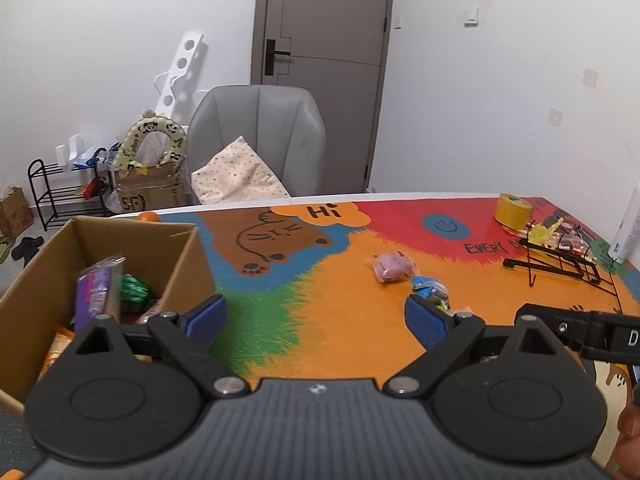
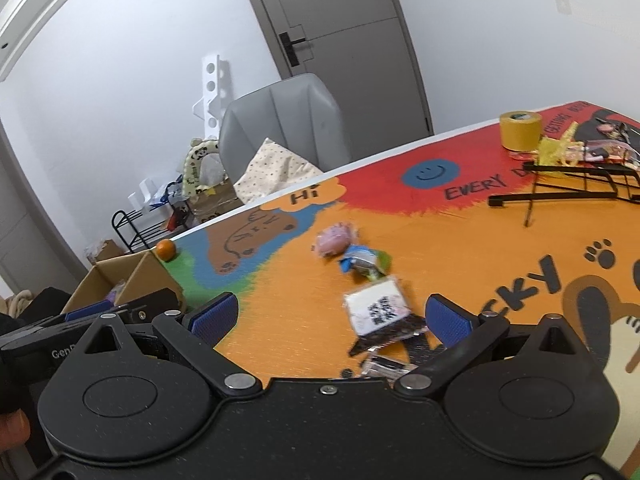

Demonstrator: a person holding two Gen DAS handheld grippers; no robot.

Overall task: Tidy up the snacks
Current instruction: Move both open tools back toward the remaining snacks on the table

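Now the right gripper point(image 2: 332, 312) is wide open around the white square snack packet point(image 2: 376, 309), so I think it must squeeze it next and carry it to the brown cardboard box point(image 1: 182, 264) at nine o'clock, while the left gripper point(image 1: 316, 316) waits open and empty.

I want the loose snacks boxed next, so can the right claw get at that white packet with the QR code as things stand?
Probably yes. The right claw is open, and the white packet with the QR code lies flat on the table just ahead between its fingers, with nothing over it. A black wrapper touches its near edge and might get pinched too.
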